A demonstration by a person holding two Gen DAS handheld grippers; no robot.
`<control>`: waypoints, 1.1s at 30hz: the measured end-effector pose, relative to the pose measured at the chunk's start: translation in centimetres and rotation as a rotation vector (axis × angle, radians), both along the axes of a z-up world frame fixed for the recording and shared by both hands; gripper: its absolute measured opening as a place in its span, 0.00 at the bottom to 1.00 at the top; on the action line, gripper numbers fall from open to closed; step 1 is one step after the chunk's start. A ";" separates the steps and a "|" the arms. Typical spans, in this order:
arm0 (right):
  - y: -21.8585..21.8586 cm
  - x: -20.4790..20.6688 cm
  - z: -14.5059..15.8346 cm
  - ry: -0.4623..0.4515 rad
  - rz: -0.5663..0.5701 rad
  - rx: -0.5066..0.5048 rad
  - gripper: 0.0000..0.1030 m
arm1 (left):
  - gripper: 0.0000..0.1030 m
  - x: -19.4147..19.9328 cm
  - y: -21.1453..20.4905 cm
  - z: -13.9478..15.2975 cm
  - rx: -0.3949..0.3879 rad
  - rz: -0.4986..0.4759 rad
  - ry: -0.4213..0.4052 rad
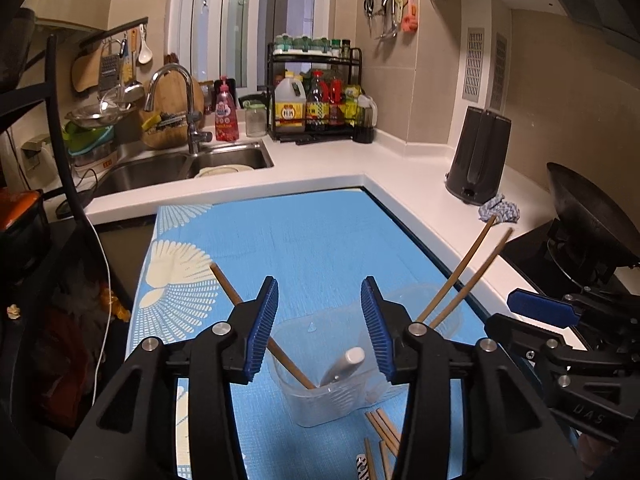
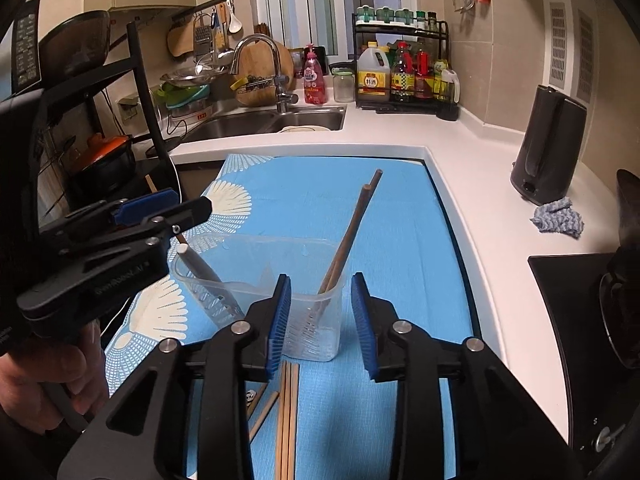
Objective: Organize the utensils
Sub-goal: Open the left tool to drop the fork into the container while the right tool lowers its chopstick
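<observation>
Now both my left tool [image 1: 320,320] and right tool [image 2: 320,320] hung half-open and empty over the clear holder [image 2: 304,332], where chopsticks [image 2: 352,232] leaned upright, sorted.

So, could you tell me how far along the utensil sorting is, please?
Partly done. The clear holder on the blue mat already has two chopsticks leaning in one end and a pale handle plus another stick in the other. Nothing is in hand: both the left gripper and right gripper are open and empty. Loose chopsticks still lie on the mat.
</observation>
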State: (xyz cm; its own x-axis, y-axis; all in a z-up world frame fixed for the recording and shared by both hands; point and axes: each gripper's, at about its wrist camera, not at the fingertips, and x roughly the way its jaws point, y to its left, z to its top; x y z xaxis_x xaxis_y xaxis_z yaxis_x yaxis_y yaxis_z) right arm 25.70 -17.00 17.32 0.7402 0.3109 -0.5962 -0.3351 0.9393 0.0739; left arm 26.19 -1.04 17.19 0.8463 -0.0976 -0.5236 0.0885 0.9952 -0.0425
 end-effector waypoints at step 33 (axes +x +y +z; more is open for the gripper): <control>-6.1 -13.4 -8.0 -0.095 -0.100 0.096 0.08 | 0.14 -15.2 0.2 -9.0 0.007 0.019 -0.063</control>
State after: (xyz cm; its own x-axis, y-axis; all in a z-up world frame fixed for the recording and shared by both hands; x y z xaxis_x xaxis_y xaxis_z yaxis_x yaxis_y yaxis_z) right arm 12.29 -23.12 9.35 0.8221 0.2853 -0.4928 -0.2502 0.9584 0.1375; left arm 11.01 -0.89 8.18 0.8795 -0.0778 -0.4695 0.0720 0.9969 -0.0304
